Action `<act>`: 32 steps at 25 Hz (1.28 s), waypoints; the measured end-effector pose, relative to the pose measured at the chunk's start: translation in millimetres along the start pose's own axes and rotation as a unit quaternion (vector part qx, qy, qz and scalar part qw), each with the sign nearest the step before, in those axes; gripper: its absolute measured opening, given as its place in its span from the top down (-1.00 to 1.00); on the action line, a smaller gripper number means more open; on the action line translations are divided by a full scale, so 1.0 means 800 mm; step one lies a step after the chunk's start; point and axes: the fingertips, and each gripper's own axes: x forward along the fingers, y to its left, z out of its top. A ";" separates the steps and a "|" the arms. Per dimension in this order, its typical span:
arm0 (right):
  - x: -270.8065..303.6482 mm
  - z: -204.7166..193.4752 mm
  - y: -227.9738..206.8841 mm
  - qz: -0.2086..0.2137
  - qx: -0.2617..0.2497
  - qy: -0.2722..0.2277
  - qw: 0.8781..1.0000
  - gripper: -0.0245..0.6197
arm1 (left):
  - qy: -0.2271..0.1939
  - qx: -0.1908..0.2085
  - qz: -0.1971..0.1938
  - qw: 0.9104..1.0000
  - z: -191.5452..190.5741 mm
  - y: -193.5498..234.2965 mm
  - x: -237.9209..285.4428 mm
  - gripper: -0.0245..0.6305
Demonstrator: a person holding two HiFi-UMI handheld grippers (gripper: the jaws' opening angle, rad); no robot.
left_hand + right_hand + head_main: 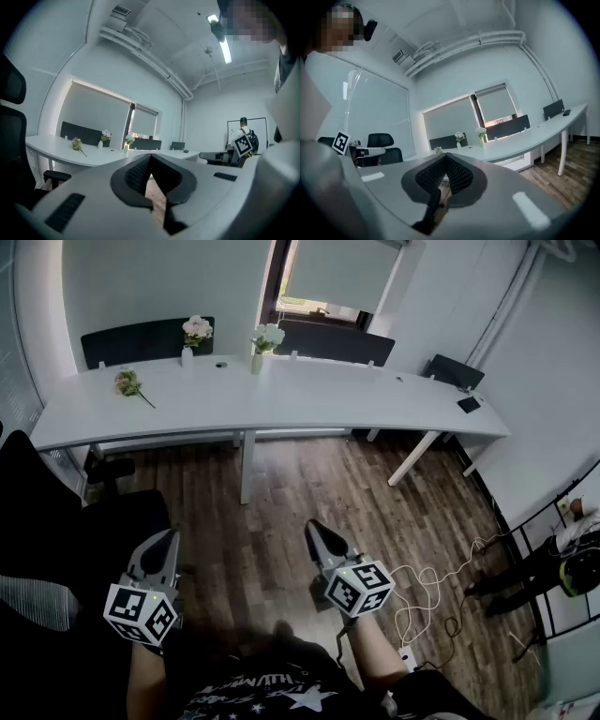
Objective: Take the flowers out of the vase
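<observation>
Head view: left claw and right claw low over wood floor, both closed, nothing between jaws, well apart from long white table. At table's far edge: white vase holding pink-white flowers; to its right, pale green vase holding white flowers. Loose flower lying flat near table's left end

Left gripper view: jaws together, empty; table and both vases far ahead

Right gripper view: jaws together, empty; both vases with flowers distant beyond tips
</observation>
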 end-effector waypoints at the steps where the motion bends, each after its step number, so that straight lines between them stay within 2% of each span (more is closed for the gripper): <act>1: 0.002 0.007 -0.006 0.002 -0.005 -0.002 1.000 0.92 | 0.001 -0.003 -0.001 1.000 -0.002 -0.005 0.007 0.90; 9: 0.015 0.059 -0.041 0.008 -0.038 -0.031 0.999 0.92 | 0.009 0.006 -0.014 1.000 -0.001 -0.035 0.052 0.90; 14: 0.011 0.048 -0.053 0.008 -0.024 -0.027 0.999 0.92 | 0.010 -0.007 -0.013 1.000 -0.005 -0.043 0.066 0.90; 22: 0.009 0.044 -0.085 -0.003 -0.017 -0.023 1.000 0.92 | 0.018 -0.002 -0.017 1.000 -0.006 -0.056 0.092 0.90; 32: 0.003 0.037 -0.157 -0.013 -0.016 -0.026 0.999 0.92 | 0.022 0.014 -0.019 0.999 -0.017 -0.095 0.161 0.90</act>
